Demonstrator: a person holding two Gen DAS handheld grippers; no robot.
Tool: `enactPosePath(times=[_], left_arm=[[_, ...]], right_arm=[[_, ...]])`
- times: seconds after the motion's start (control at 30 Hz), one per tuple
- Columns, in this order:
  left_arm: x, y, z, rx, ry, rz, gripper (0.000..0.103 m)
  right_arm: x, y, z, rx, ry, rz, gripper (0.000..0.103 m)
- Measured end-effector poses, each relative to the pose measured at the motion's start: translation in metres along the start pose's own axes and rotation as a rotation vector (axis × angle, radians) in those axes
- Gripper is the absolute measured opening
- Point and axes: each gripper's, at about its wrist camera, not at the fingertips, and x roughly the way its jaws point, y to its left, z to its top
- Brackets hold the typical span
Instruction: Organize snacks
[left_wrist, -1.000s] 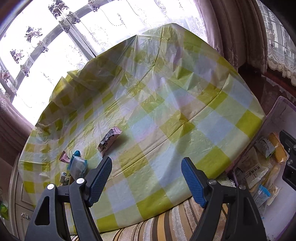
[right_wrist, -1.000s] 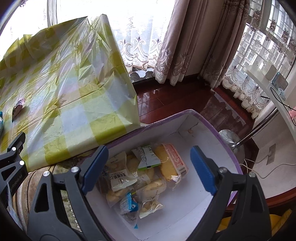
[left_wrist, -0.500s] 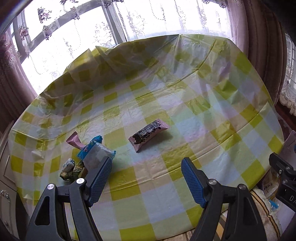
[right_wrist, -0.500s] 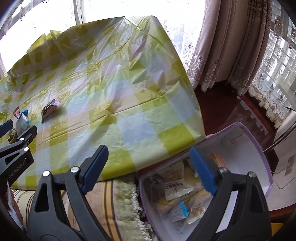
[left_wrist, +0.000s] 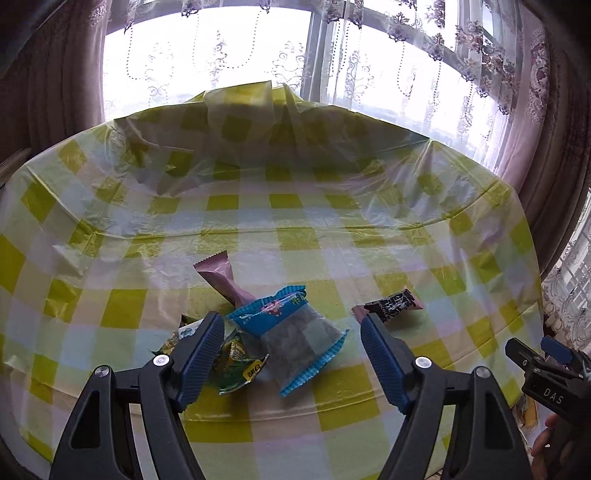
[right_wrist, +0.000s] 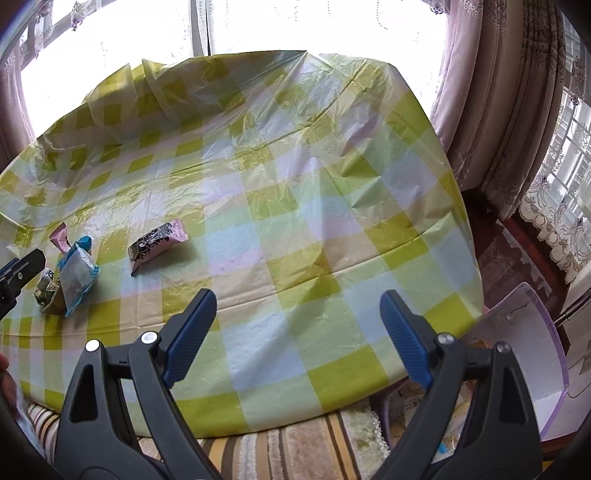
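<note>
A small pile of snacks lies on the yellow-checked tablecloth (left_wrist: 295, 214): a blue packet (left_wrist: 295, 332) on top, a pink wrapper (left_wrist: 221, 280) behind it and a green packet (left_wrist: 236, 363) to its left. A black-and-pink packet (left_wrist: 391, 308) lies apart on the right. My left gripper (left_wrist: 291, 321) hovers over the pile with its jaws closing. The blue packet shows between the fingers, and the pads do not touch it. My right gripper (right_wrist: 298, 297) stands open over bare cloth, well right of the blue packet (right_wrist: 75, 275) and the black-and-pink packet (right_wrist: 157, 243).
A white box with a purple rim (right_wrist: 532, 332) holding snack packets sits low beside the table's right edge. A striped cloth (right_wrist: 295, 450) runs along the near edge. Curtains (right_wrist: 498, 110) and windows close off the far side.
Both grippers have swung left, away from the box and over the table. The left one now sits above the snack pile, and the box has slid to the right edge of the right view.
</note>
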Motion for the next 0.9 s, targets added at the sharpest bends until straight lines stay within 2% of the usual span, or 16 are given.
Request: enactPosePath(times=[0.13, 0.3, 0.37, 0.43, 0.5, 0.6, 0.7, 0.9], left_arm=[[0.002, 0.026, -0.001, -0.018, -0.019, -0.018, 0.07], [0.006, 0.052, -0.003, -0.003, -0.027, -0.052, 0.066], [0.008, 0.063, -0.006, 0.004, -0.027, -0.05, 0.061], [0.012, 0.073, -0.008, 0.005, -0.023, -0.056, 0.051], [0.016, 0.079, -0.009, 0.008, -0.017, -0.066, 0.048], [0.025, 0.084, -0.012, 0.024, -0.002, -0.069, 0.046], [0.032, 0.085, -0.013, 0.038, 0.011, -0.102, 0.04], [0.049, 0.082, -0.014, 0.084, 0.04, -0.127, 0.039]], right_arm=[[0.007, 0.02, 0.005, -0.019, -0.007, 0.06, 0.091], [0.014, 0.045, 0.011, -0.027, -0.026, 0.075, 0.091], [0.019, 0.052, 0.014, -0.013, -0.027, 0.082, 0.091], [0.023, 0.059, 0.016, 0.008, -0.031, 0.082, 0.091], [0.028, 0.066, 0.018, 0.021, -0.029, 0.088, 0.091], [0.035, 0.077, 0.02, 0.03, -0.024, 0.094, 0.091], [0.041, 0.087, 0.023, 0.049, -0.026, 0.097, 0.091], [0.054, 0.106, 0.026, 0.062, -0.029, 0.097, 0.091]])
